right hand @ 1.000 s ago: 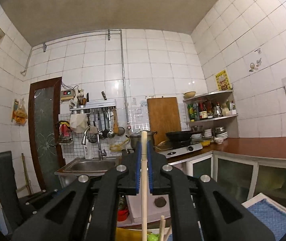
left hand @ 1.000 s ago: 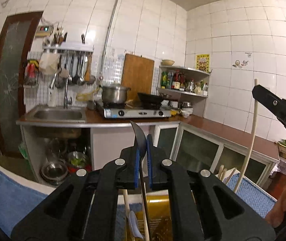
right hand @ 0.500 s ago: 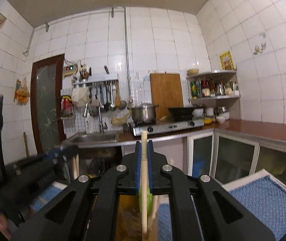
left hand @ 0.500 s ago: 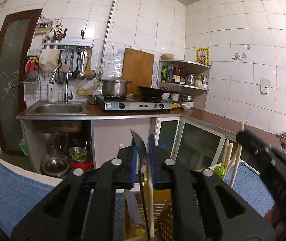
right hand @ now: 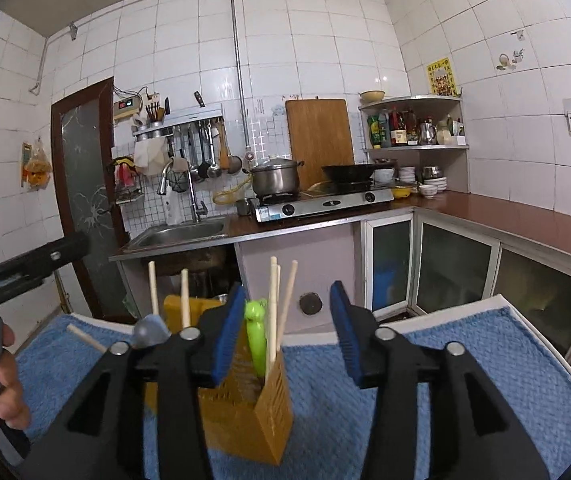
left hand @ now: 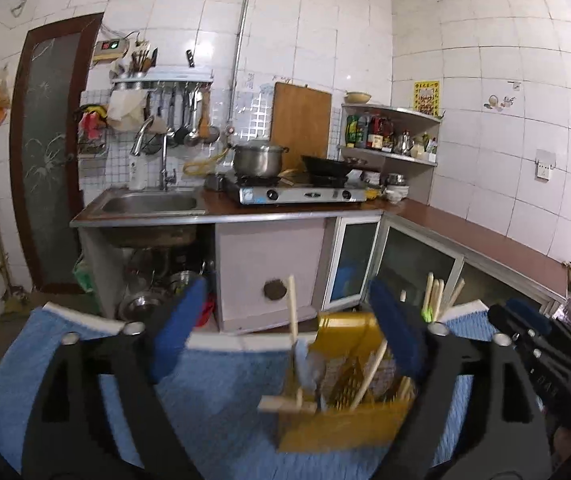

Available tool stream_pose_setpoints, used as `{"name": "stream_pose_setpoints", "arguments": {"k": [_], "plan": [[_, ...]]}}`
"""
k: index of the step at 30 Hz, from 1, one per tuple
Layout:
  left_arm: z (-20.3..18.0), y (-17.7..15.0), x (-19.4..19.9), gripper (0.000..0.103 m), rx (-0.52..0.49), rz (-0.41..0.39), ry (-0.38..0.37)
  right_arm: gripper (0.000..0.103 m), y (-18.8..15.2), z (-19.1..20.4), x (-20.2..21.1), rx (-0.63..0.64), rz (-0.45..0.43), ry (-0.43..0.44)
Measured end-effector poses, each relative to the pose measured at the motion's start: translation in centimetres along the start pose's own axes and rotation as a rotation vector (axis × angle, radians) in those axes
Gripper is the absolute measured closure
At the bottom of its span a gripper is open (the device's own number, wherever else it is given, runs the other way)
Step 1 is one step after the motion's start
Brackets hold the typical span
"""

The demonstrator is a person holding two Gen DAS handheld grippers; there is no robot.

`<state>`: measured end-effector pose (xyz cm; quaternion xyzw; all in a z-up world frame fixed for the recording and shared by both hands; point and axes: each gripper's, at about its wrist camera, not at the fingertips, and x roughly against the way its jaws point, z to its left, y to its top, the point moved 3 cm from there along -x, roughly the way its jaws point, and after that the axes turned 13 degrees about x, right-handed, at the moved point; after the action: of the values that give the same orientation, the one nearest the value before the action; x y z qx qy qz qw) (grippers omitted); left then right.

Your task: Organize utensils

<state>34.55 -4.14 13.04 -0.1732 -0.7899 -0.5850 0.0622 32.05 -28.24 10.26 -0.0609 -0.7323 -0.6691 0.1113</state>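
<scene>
Standing on the blue mat [right hand: 425, 364], the yellow utensil holder [right hand: 245, 412] carries chopsticks [right hand: 273, 304] at its 12 o'clock. The left gripper [left hand: 285, 328] and right gripper [right hand: 285, 332] both have fingers spread, empty.

Matt yellow perforated plastic utensil holder [right hand: 245, 404] stands on a rough, nubbly blue woven cloth mat [right hand: 425, 380]. Pale bare-wood chopsticks [right hand: 273, 304], a glossy green plastic handle [right hand: 256, 336]. Far off, a shiny steel pot [right hand: 275, 178], glossy white wall tiles [right hand: 305, 40].

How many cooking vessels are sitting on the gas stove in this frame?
2. A lidded steel pot sits on the left burner of the stove, and a black wok on the right burner. No other vessel shows on it.
</scene>
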Motion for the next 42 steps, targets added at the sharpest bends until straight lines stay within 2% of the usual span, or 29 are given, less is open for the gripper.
{"name": "stream_pose_setpoints", "arguments": {"k": [5, 9, 14, 18, 23, 29, 35, 42], "plan": [[2.3, -2.7, 4.2, 0.005, 0.013, 0.046, 0.024, 0.032, -2.6, 1.0, 3.5, 0.034, 0.059, -0.016], [3.9, -5.4, 7.6, 0.005, 0.024, 0.085, 0.043, 0.018, -4.5, 2.1, 6.2, 0.037, 0.084, -0.022], [4.7, -8.1, 11.5, 0.005, -0.006, 0.077, 0.097, 0.009, -5.9, 4.0, 9.9, 0.066, 0.084, -0.056], [5.1, -10.1, 14.2, 0.005, -0.01, 0.059, 0.111, 0.004, -6.9, 5.3, 12.4, 0.075, 0.074, -0.063], [5.6, -12.6, 16.6, 0.005, 0.018, 0.039, 0.113, 0.004, -8.9, 5.8, 14.2, 0.051, 0.093, -0.061], [5.8, -15.4, 18.4, 0.005, -0.046, 0.007, 0.144, 0.004, -11.6, 5.5, 15.3, 0.051, 0.109, -0.085], [6.4, -16.8, 18.3, 0.005, -0.025, 0.022, 0.135, 0.004, -12.9, 5.6, 16.1, 0.062, 0.079, -0.114], [5.2, -17.8, 18.3, 0.005, -0.081, 0.006, 0.124, 0.004, -12.8, 6.0, 17.3, 0.063, 0.018, -0.104]]}}
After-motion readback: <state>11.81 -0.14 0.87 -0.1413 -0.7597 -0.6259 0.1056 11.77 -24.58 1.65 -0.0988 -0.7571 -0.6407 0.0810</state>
